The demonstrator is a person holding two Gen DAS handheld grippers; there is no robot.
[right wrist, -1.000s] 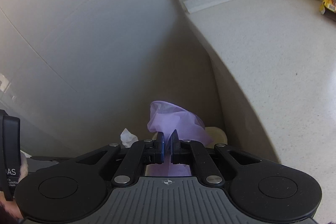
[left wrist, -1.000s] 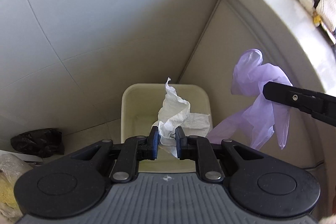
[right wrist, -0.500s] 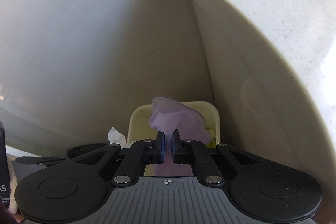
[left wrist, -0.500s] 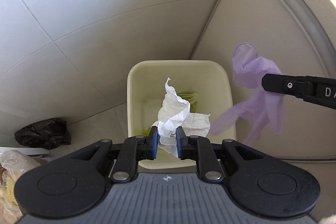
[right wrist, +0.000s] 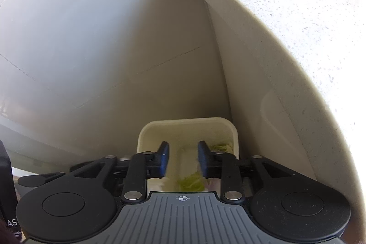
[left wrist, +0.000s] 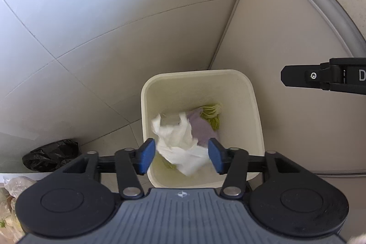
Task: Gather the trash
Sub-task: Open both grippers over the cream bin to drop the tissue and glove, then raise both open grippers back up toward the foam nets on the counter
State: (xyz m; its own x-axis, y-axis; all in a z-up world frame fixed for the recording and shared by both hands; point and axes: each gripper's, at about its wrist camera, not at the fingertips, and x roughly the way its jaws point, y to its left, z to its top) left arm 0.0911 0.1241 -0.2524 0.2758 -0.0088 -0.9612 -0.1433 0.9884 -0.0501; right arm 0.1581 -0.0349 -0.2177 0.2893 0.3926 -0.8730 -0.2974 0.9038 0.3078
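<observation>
Left wrist: both tools now spread, tissue (left wrist: 180, 143) and glove (left wrist: 202, 127) dropped into bin (left wrist: 257, 111).

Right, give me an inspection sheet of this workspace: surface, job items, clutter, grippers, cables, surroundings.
Surface: pale tiled floor, with a cream trash bin standing in the corner.
Job's things: white crumpled tissue and purple glove lie inside the bin, beside green vegetable scraps.
Clutter: black plastic bag on the floor left of the bin; clear bag of scraps at the lower left edge.
Grippers: left gripper open above the bin, holding nothing; right gripper open above the bin, holding nothing.
Cables: nothing seen.
Surroundings: cabinet panel right of the bin; speckled countertop above it.
</observation>
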